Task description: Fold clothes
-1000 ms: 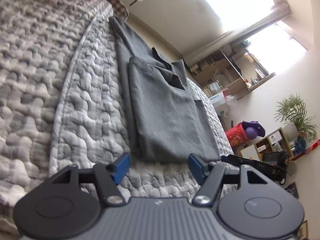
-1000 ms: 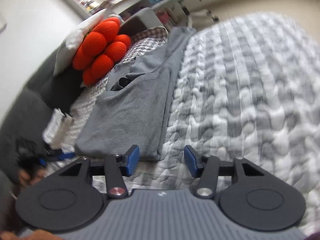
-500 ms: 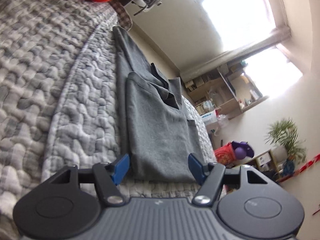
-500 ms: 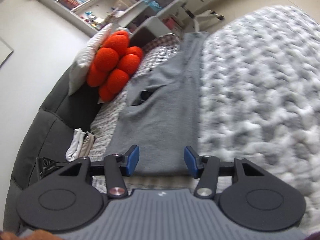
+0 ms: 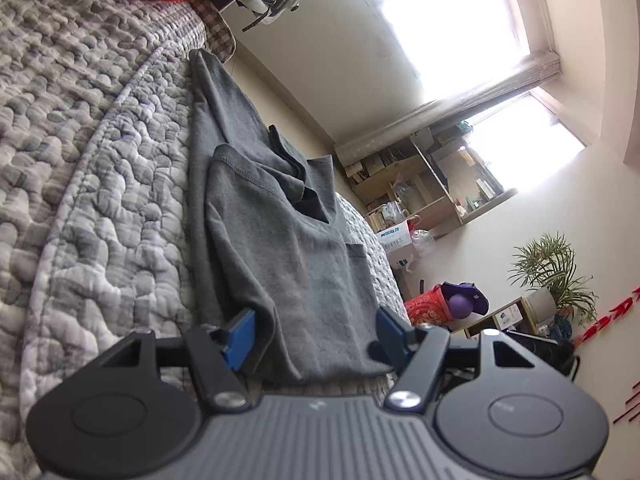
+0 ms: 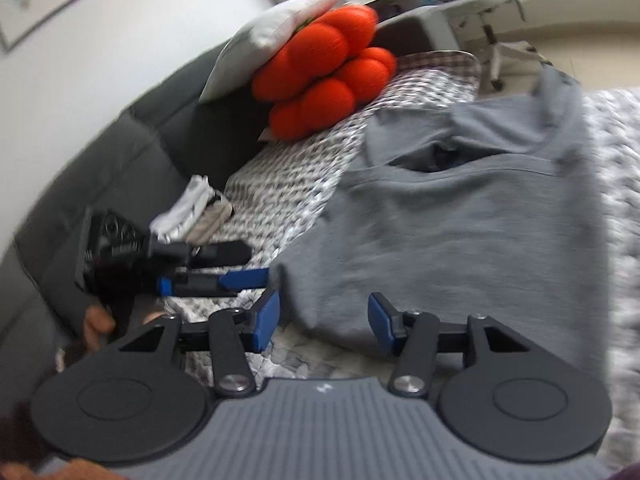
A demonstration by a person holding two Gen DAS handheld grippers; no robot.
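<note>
The grey shirt (image 5: 288,248) lies flat on the quilted bedspread (image 5: 100,184) of the bed, already folded lengthwise into a long narrow strip. Its long axis runs straight away from both claws: the hem end is nearest, and the collar end lies farthest, toward the orange cushion (image 6: 324,76) and the dark headboard (image 6: 100,184).

The left claw (image 5: 316,332) stands apart at the hem end. Its blue pads straddle most of the strip's width; the left-hand pad sits against a fold of cloth at one edge, while the other pad is at the opposite edge. The pads do not press the cloth between them.

The right claw (image 6: 324,316) is closing, with the hem corner of the shirt (image 6: 460,240) lying between its pads; no pad visibly presses on the fabric yet. In the right wrist view, the left claw (image 6: 224,276) enters from the side, just beside the same hem corner.

Judgement: both claws address the near, short edge, so the coming move is likely a fold along the long axis, carrying the hem toward the collar. Neither hand is clearly nearer; each takes one hem corner. The grip should catch all the stacked layers, or the lower ones may stay behind.
</note>
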